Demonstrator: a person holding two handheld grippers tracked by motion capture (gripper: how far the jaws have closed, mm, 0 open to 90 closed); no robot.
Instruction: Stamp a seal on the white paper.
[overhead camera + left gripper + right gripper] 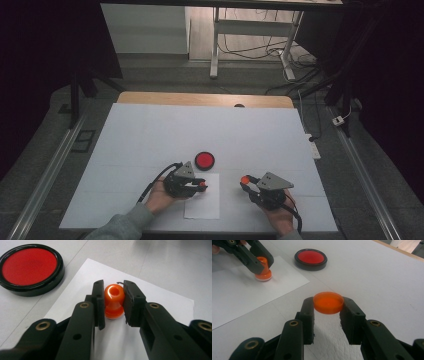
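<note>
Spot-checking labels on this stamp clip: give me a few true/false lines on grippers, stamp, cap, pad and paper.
1. The left gripper is shut on the orange stamp. True.
2. The stamp stands on the red ink pad. False: it stands on the white paper, beside the pad.
3. The right gripper holds an orange cap. True.
4. The cap sits on the stamp. False: it is apart from it, between the right gripper's jaws.
5. The ink pad lies on the paper. False: it lies on the table cover, just beyond the sheet.
</note>
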